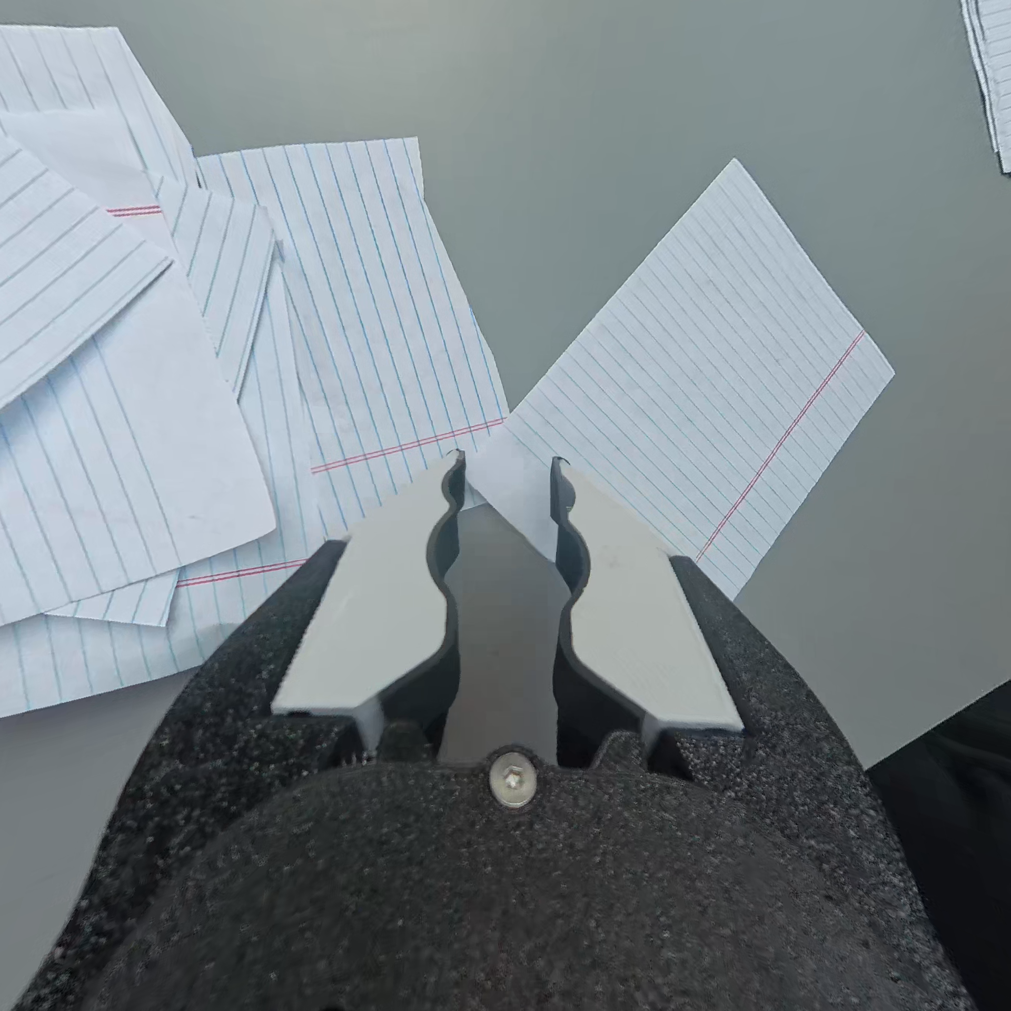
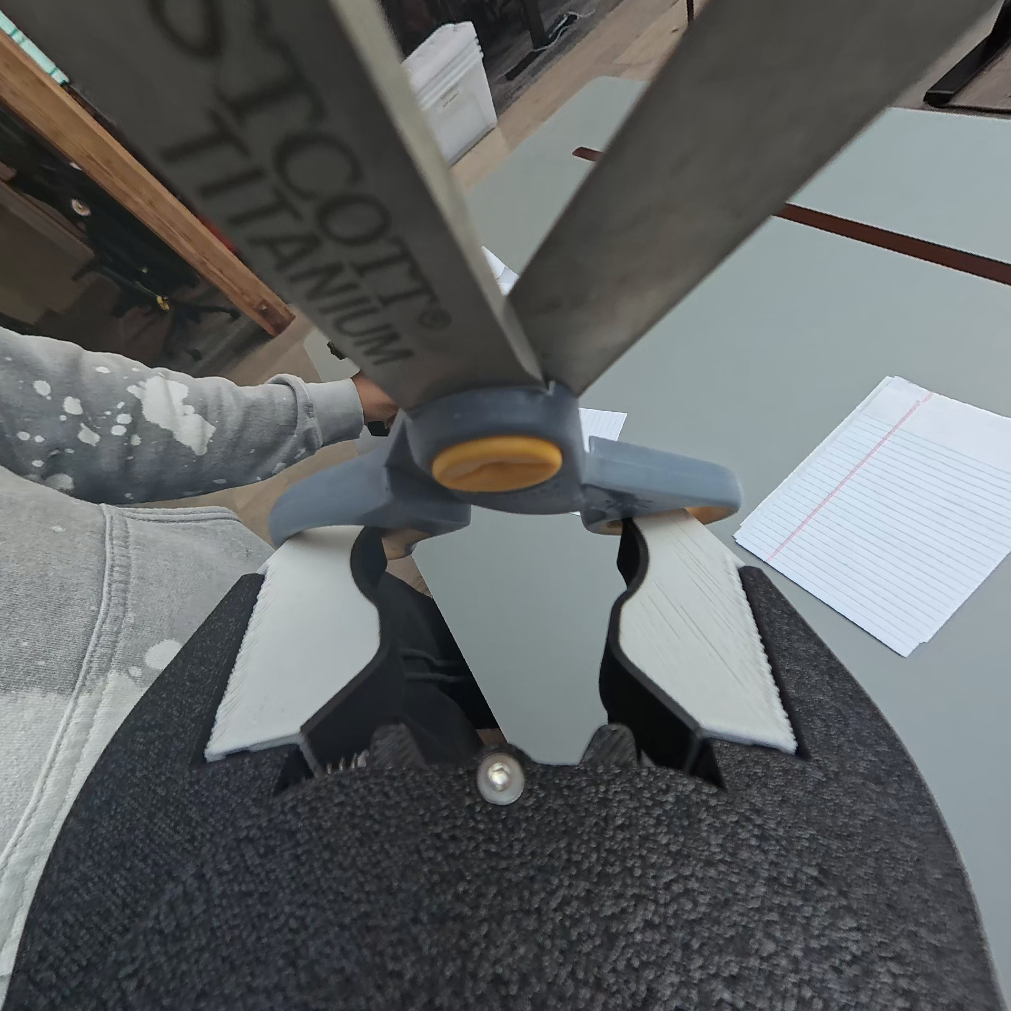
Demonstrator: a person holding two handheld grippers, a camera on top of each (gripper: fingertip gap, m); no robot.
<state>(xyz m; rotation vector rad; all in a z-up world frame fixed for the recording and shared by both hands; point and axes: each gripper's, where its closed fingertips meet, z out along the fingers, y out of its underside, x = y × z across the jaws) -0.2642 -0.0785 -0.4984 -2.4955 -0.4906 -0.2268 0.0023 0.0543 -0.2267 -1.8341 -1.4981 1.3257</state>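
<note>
My left gripper (image 1: 509,465) is open, low over a grey table (image 1: 602,109). The near corner of a single lined paper sheet (image 1: 684,383) lies between its fingertips, and the right finger covers part of the sheet's edge. A loose pile of cut lined paper pieces (image 1: 328,301) lies just to the left. My right gripper (image 2: 503,528) is spread wide, with its fingertips in the grey handle loops of a pair of scissors (image 2: 498,465). The scissors point away from the camera with the blades (image 2: 684,191) wide open, raised above the table.
A neat stack of lined paper (image 2: 886,509) lies to the right; it also shows in the left wrist view (image 1: 993,82). A person's grey spotted sleeve (image 2: 164,416) reaches across at left. The table's near edge (image 1: 902,749) is at lower right. A white box (image 2: 454,98) stands on the floor beyond.
</note>
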